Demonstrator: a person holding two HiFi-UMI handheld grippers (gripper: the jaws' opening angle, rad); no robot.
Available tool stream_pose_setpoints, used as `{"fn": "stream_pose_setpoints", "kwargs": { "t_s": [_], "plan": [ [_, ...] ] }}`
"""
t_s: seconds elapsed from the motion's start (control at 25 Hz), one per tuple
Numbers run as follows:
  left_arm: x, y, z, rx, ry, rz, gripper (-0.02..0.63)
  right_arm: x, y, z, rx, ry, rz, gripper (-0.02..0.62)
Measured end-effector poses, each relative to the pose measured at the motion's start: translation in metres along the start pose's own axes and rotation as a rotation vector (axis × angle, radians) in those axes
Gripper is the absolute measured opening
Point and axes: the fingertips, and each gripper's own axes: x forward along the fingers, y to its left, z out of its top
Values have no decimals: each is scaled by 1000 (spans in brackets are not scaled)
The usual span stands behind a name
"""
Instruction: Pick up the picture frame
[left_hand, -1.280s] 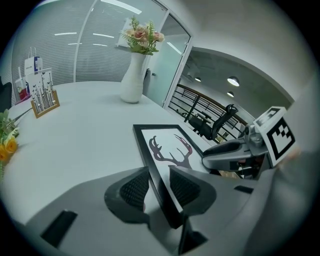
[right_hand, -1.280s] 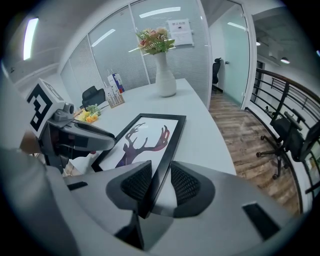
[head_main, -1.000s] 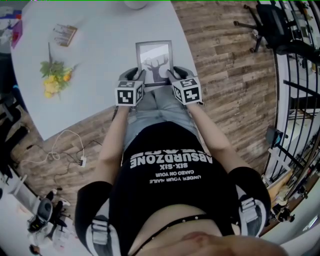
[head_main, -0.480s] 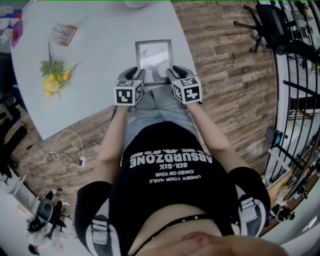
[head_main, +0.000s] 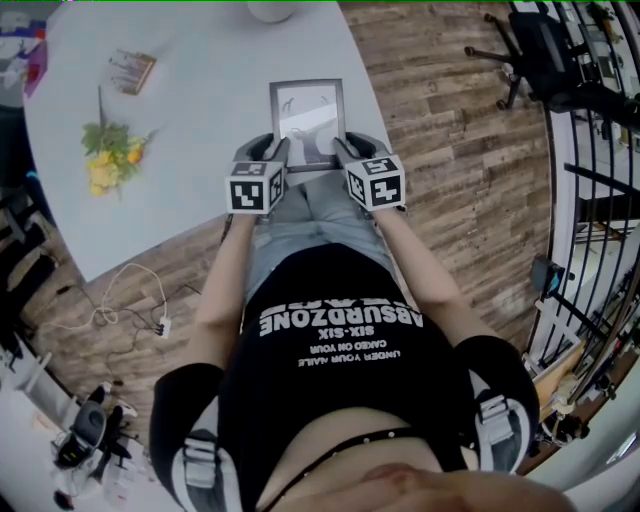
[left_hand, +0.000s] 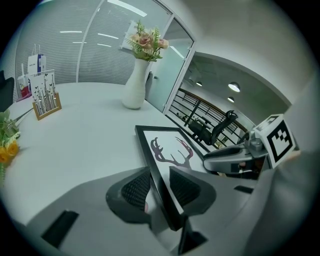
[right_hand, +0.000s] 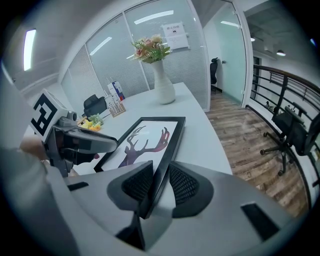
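Note:
A black picture frame (head_main: 308, 115) with a deer-antler print lies on the white table (head_main: 190, 130), near its right front edge. Its near end is tilted up off the top. My left gripper (head_main: 274, 150) clamps the frame's left rail, and in the left gripper view the rail (left_hand: 159, 165) runs between both ribbed pads of that gripper (left_hand: 159, 184). On the right rail sits my right gripper (head_main: 346, 148). In the right gripper view its pads (right_hand: 185, 185) close on the rail (right_hand: 167, 145) of the frame, with the right gripper (right_hand: 159, 184) low in view.
A white vase of flowers (left_hand: 136, 85) stands at the table's far end. Yellow flowers (head_main: 108, 158) and a small card stand (head_main: 130, 70) lie to the left. An office chair (head_main: 540, 45) and a black railing (head_main: 600, 200) are on the right, over wooden floor.
The frame's near end has tipped up between the two grippers, and its glass now reflects light over the print. Both grippers have barely moved.

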Motion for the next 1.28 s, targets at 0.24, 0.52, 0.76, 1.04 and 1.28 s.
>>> {"fn": "stream_pose_setpoints", "kwargs": {
  "t_s": [0.24, 0.52, 0.76, 1.04, 1.28],
  "plan": [
    [-5, -2, 5, 12, -17, 3, 127, -5, 2, 6, -1, -18, 4, 115],
    [-17, -4, 16, 33, -41, 13, 127, -19, 8, 21, 0, -68, 20, 114],
    [-40, -11, 28, 41, -87, 12, 127, -36, 16, 35, -3, -102, 29, 110],
    [-71, -23, 45, 47, -157, 4, 127, -60, 29, 51, -9, -147, 52, 109],
    [-102, -34, 69, 77, -243, -2, 127, -90, 39, 76, 16, -241, 69, 107]
  ]
}}
